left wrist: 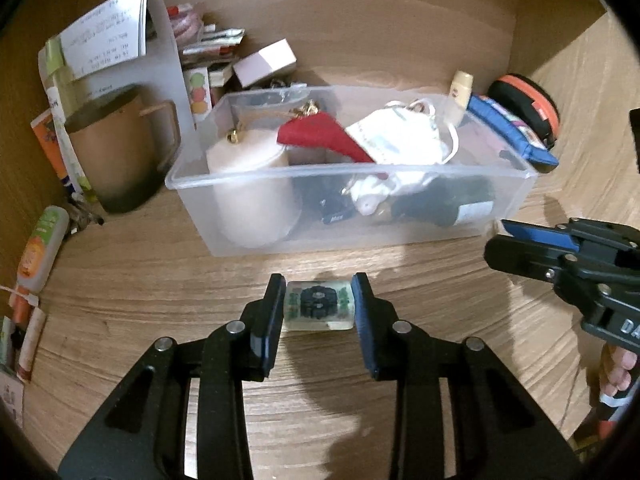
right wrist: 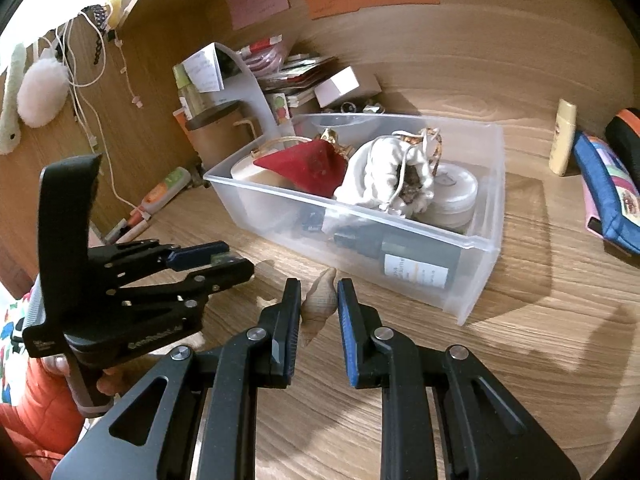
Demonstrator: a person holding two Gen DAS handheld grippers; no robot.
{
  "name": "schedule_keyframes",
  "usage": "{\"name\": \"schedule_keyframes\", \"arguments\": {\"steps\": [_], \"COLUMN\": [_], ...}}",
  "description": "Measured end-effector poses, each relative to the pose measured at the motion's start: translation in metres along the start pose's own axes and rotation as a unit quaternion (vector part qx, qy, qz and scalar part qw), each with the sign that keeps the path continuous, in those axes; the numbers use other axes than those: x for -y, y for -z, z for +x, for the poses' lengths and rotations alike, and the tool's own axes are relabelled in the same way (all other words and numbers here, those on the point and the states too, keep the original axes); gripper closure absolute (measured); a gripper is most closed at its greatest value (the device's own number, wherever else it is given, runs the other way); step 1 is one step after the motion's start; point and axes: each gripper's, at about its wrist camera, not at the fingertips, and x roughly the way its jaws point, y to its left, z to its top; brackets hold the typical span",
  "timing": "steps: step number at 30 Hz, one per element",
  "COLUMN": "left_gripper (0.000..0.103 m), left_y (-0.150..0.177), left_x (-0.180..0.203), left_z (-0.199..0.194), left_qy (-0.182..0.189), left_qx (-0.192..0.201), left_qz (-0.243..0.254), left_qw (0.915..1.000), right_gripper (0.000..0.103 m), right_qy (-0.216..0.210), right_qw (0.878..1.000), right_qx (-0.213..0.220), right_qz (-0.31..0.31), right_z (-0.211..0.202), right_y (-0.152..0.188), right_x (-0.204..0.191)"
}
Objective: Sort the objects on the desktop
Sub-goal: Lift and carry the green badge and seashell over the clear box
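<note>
You are in the middle of the carrying step: each of your tongs already has one small thing, and both must go to the clear plastic bin, which I take as the landmark for every place here. Your left tongs are clamped on a small clear block with a dark round figure and green marks inside; the two pads press on its sides and it hangs just in front of the near wall of the bin, over the tabletop. Your right tongs are clamped on a pale spiral seashell, whose pointed tip stands up between the pads, also in front of the bin's near wall, closer to its right corner. The bin is already rather full: a white roll sits at its left end, a red cloth and a white drawstring pouch lie on top in the middle, and a dark bottle with a white label lies along the near wall. To the left of the bin stands a copper mug, and to the right of it lie a blue pouch and a small yellow tube. I think that the next move asks you to lift one thing above the near rim, bring it over a free spot inside, and only then let the pads part. The seashell looks fragile and it may slip, so lower it before release.
</note>
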Motion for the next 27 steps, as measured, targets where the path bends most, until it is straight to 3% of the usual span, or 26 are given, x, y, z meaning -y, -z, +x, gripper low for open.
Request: {"name": "schedule_keyframes", "arguments": {"steps": [8,20,27], "left_gripper": [0.07,0.07,0.07], "left_y": [-0.008,-0.025,-0.038], "left_x": [-0.001,0.002,0.007], "left_z": [-0.017,-0.047,-0.058], "left_qy": [0.001,-0.015,-0.004], "left_qx": [0.023,0.071,0.093], "left_qz": [0.004,0.015,0.019], "left_qw": [0.9997,0.9973,0.9955], "right_gripper": [0.086,0.086,0.086], "right_qy": [0.003,0.026,0.033], "right_qw": [1.0,0.998,0.997], "right_qx": [0.017,0.05,0.062], "right_qz": [0.019,0.008,-0.008], "right_z": [-0.014,-0.046,-0.057], "right_y": [-0.006,-0.022,-0.029], "right_x": [0.005,0.005,0.001]}}
